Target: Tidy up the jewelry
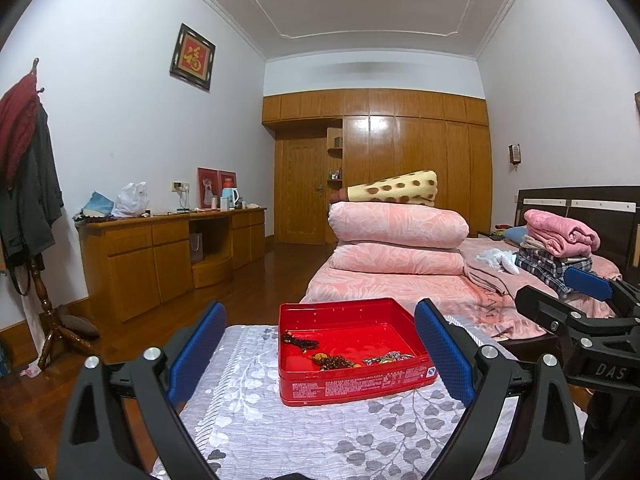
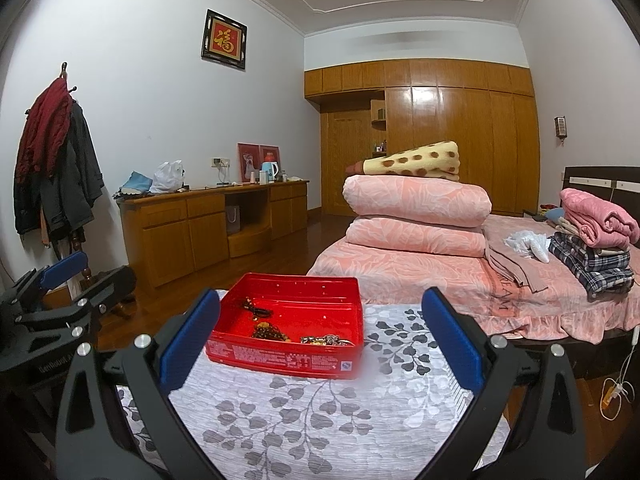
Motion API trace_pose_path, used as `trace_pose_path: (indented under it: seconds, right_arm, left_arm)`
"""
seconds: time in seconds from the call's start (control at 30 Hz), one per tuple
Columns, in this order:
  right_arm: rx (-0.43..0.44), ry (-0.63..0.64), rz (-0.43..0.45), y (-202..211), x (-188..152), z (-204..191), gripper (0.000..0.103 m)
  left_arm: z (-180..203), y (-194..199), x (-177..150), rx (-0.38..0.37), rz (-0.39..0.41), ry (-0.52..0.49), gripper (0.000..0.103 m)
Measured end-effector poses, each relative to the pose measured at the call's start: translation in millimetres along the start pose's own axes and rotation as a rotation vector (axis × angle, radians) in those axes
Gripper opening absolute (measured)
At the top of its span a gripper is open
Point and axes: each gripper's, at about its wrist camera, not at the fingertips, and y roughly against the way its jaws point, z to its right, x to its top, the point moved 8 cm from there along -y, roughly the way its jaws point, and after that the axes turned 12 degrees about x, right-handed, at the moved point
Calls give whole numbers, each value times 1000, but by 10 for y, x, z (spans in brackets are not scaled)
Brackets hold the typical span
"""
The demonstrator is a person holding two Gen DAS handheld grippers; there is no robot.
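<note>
A red tin box stands on a table with a white cloth printed with grey leaves. Inside lie a dark bead string, a brown bead bracelet and a silvery chain piece. My left gripper is open and empty, its blue pads either side of the box, just short of it. The right wrist view shows the same box with the jewelry inside. My right gripper is open and empty, to the right of the box. Each gripper shows at the edge of the other's view.
A bed with folded pink quilts stands right behind the table. A wooden desk lines the left wall, a coat stand is at far left. Wooden floor lies between.
</note>
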Motion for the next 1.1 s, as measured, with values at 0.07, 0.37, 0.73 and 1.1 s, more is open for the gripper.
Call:
trace_pose_path:
  seconds: [0.07,0.37,0.73,1.1]
  right_arm:
    - [-1,0,0,2,-3,0,98]
    - [0,3,-1,-3,2,-9,98]
    - [1,3,-1,-4,1,-14,98]
    - [0,3,-2,-9,3,-18,98]
  left_arm:
    - [7,2,-5,0,0,0,93]
    - [8,-8,-19,1,-8,2,93]
    - [13,-11,-31,4,-13,0,93]
    - [9,-18,-31,6,-14,0,93]
